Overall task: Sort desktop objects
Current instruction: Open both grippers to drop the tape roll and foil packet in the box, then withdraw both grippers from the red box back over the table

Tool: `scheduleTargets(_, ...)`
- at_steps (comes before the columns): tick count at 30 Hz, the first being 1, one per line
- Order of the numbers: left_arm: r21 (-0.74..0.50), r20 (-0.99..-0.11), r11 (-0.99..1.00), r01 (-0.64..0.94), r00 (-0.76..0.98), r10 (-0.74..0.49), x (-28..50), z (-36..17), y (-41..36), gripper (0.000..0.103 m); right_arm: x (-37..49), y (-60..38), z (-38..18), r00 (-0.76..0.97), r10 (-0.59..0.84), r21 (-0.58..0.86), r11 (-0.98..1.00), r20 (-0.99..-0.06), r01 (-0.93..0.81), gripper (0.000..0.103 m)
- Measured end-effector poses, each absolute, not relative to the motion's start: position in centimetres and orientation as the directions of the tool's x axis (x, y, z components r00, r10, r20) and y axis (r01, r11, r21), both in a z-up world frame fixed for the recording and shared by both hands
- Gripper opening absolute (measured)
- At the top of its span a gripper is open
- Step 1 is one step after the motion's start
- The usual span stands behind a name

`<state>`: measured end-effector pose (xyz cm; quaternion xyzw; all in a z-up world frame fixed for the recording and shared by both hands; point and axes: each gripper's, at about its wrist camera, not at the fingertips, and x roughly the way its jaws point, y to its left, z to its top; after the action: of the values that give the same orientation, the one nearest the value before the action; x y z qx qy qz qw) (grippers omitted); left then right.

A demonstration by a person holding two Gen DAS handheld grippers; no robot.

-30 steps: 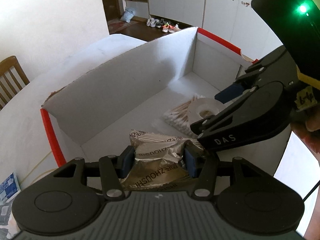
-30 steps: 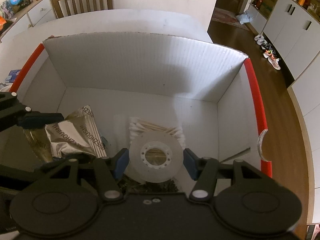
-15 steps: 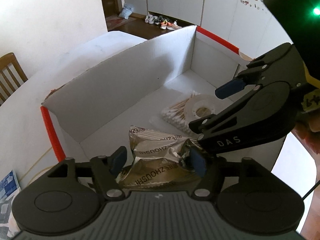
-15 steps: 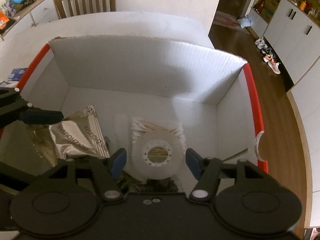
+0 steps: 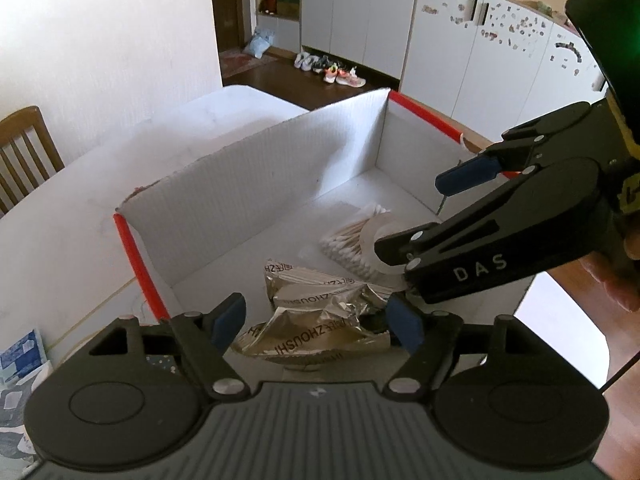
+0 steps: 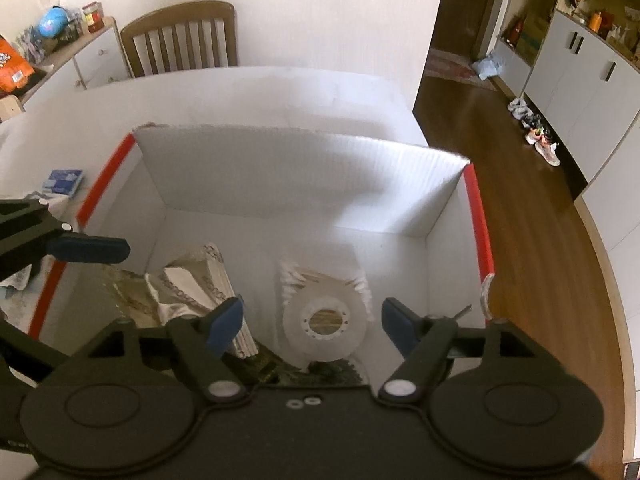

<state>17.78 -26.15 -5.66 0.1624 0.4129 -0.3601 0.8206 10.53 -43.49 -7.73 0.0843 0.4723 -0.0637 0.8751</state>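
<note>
A white cardboard box (image 5: 248,200) (image 6: 300,172) with red edge strips stands on the white table. On its floor lie crumpled foil packets (image 5: 312,300) (image 6: 188,284), and a white tape roll (image 6: 352,316) (image 5: 370,236) rests on a bundle of cotton swabs (image 5: 344,244) (image 6: 288,280). My left gripper (image 5: 316,322) hangs over the foil packets with its jaws opening and the pads off the foil. My right gripper (image 6: 311,325) (image 5: 412,214) hovers above the tape roll, its jaws also opening and clear of it. One left finger (image 6: 88,250) shows at the left edge of the right wrist view.
A wooden chair (image 6: 180,40) (image 5: 20,152) stands at the table's far side. A blue-and-white packet (image 6: 64,182) (image 5: 20,354) lies on the table left of the box. The table's curved edge (image 6: 600,280) runs close to the box's right wall. A sideboard (image 6: 60,52) holds clutter.
Both grippers have opened wider and lifted a little. The left one has let go of the foil packets. The right one's pads have drawn away from the tape roll, which stays on the swabs.
</note>
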Motion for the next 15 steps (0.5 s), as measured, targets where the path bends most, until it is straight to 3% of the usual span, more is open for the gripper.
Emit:
scheduleTargets(12, -0.074, -0.759, 0.688, 0.721, 0.407, -0.509, 16.7, -3.8, -23.6, 0.078, 8.6, -41.4, -5.2, 0.599, -0.028, 0.110, 0.975, -0.800, 0.191, 0.081)
scheduleTargets(15, -0.077, -0.748, 0.686, 0.723, 0.413, -0.519, 16.3, -3.3, -22.7, 0.084, 8.3, -40.5, -4.6, 0.614, -0.026, 0.117, 0.975, -0.789, 0.191, 0.083)
